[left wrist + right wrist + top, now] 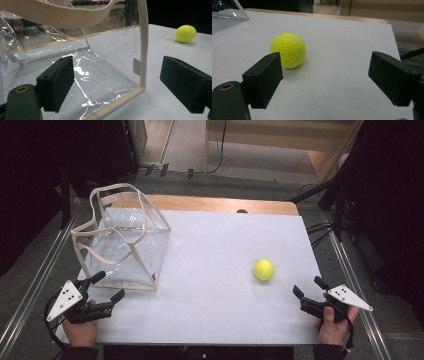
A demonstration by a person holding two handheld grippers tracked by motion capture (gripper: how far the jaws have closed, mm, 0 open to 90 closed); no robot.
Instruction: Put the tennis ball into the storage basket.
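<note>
Approach step: my right fingers (325, 80) spread short of ball (288, 50); left fingers (125, 85) spread at bag (100, 62). Next, straddle ball.

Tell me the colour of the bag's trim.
Beige webbing edges and handles on the clear bag, best seen in the left gripper view.

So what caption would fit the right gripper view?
Open tongs face a yellow ball on the white table.
</note>
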